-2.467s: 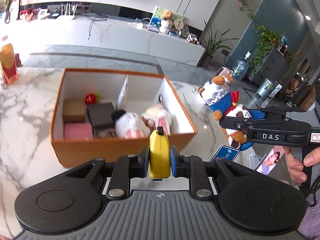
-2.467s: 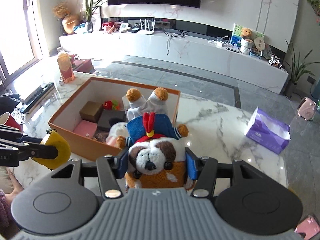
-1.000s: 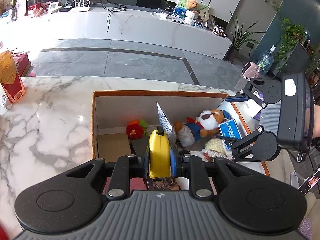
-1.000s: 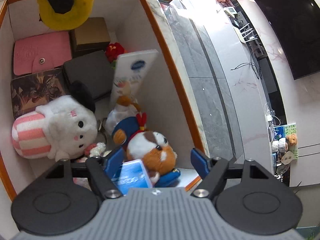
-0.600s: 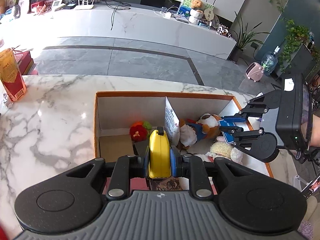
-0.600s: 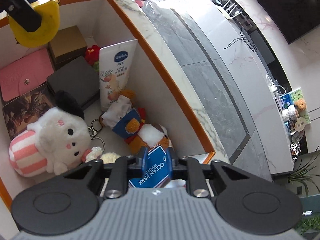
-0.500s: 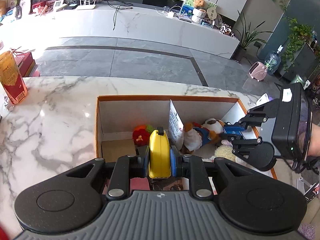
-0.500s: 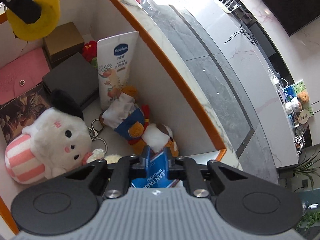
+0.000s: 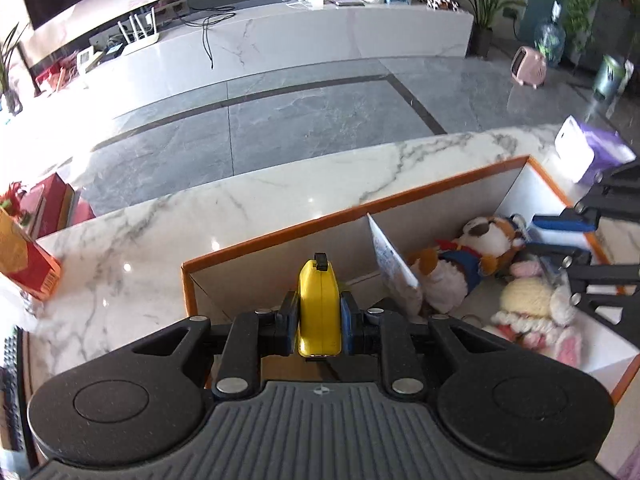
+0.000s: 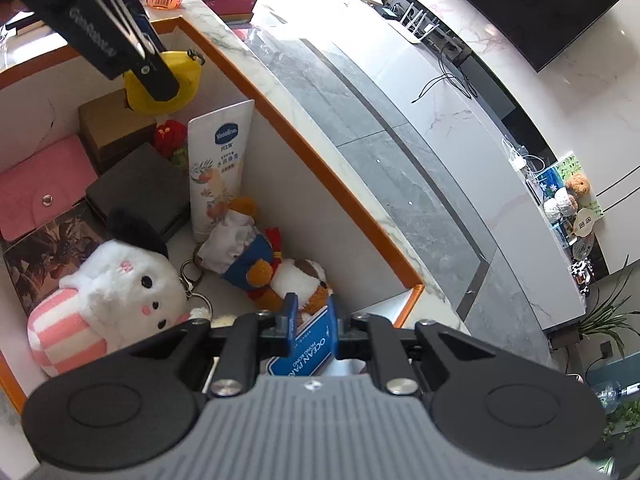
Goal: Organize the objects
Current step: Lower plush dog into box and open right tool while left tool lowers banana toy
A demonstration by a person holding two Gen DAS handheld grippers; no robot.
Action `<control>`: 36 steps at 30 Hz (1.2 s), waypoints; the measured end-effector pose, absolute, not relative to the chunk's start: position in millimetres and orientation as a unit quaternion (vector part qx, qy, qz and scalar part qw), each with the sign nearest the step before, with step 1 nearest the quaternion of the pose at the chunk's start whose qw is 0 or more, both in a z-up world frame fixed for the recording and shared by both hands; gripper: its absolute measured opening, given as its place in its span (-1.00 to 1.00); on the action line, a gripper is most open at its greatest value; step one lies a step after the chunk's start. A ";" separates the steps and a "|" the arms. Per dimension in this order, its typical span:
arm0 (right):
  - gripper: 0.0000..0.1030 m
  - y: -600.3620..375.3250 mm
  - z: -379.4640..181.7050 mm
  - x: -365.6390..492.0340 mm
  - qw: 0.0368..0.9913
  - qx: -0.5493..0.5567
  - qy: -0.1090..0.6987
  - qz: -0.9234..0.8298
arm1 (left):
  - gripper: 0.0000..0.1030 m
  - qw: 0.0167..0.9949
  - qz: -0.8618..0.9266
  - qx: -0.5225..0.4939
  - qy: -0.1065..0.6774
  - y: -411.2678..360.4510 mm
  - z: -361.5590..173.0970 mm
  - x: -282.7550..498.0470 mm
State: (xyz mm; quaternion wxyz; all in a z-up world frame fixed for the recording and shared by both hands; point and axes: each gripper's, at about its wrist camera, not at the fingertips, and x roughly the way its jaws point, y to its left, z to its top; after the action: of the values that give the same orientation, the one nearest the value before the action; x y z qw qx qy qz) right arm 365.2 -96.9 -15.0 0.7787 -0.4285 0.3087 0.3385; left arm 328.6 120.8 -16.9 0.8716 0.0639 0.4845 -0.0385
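An orange-rimmed white box (image 9: pixel 280 236) (image 10: pixel 328 176) sits on the marble table. My left gripper (image 9: pixel 319 312) is shut on a yellow tape measure (image 9: pixel 319 310) (image 10: pixel 164 80) and holds it over the box's left end. My right gripper (image 10: pixel 310 326) is shut on the blue Ocean Park tag (image 10: pixel 306 354) of the dog plush (image 10: pixel 276 272) (image 9: pixel 468 256), which lies in the box's right end against the far wall. The right gripper also shows in the left wrist view (image 9: pixel 600 248).
In the box lie a Vaseline tube (image 10: pixel 218 168), a white and pink plush (image 10: pixel 108 292), a pink wallet (image 10: pixel 40 188), a brown box (image 10: pixel 114 128), a black box (image 10: pixel 136 192) and a red toy (image 10: pixel 170 140). A red carton (image 9: pixel 24 252) and purple tissue pack (image 9: pixel 592 152) stand on the table.
The dog plush was carried into the box and set down; my right gripper opened, then shut on its blue tag. My left gripper moved over the box's left end with the tape measure.
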 end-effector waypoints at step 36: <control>-0.46 -97.9 -3.3 356.9 0.800 -0.393 0.305 0.334 | -0.20 0.839 -0.062 0.275 0.466 95.9 -20.5 298.0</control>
State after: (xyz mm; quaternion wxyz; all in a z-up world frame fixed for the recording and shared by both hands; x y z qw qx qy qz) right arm 356.9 -97.9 -3.3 0.8003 -0.3933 0.3052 0.3342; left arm 298.0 95.9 -20.5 0.8385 0.2751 0.4663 -0.0617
